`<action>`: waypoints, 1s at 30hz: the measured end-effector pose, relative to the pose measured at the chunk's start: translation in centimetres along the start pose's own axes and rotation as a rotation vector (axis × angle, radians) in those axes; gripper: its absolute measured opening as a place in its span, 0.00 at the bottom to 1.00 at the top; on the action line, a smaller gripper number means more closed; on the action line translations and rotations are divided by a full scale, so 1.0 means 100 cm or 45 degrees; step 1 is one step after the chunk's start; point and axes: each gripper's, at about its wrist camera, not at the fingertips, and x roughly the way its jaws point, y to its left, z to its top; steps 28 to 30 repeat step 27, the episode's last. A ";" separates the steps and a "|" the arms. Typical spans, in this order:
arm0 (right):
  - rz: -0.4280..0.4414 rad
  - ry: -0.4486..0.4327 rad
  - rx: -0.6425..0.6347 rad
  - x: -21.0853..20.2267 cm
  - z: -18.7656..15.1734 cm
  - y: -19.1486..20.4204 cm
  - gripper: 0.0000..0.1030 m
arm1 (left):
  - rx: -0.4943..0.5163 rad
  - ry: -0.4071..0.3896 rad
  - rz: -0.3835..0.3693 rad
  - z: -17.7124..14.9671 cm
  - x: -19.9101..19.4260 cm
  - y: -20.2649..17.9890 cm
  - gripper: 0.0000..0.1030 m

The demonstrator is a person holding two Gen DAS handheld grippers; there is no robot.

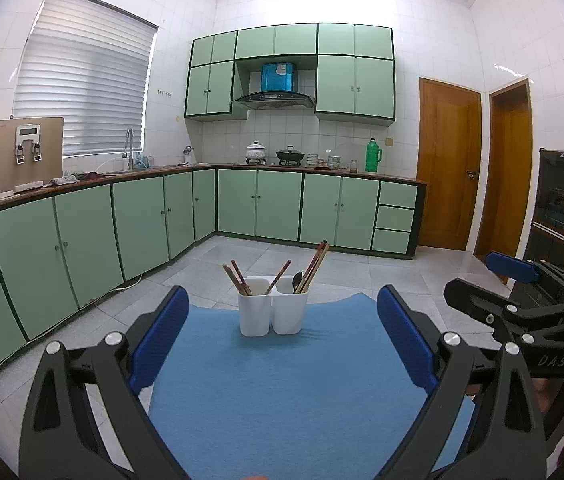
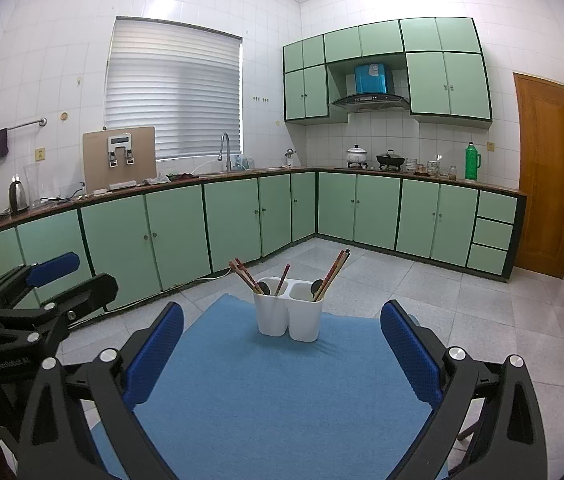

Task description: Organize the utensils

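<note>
Both grippers, left gripper (image 1: 282, 344) and right gripper (image 2: 282, 354), hang with jaws spread wide and empty over the blue mat (image 1: 282, 392). Ahead stands the white two-cup holder (image 1: 273, 311), chopsticks (image 1: 313, 266) and spoon (image 1: 297, 280) leaning inside. Snagging those slanted sticks could tip the light holder over.

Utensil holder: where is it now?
In both wrist views the white utensil holder stands upright, centre frame, near the far edge of the blue mat, beyond both open grippers.
</note>
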 end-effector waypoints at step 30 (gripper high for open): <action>-0.004 0.005 0.003 -0.002 0.001 -0.008 0.94 | 0.008 0.011 0.005 0.006 0.005 0.000 0.90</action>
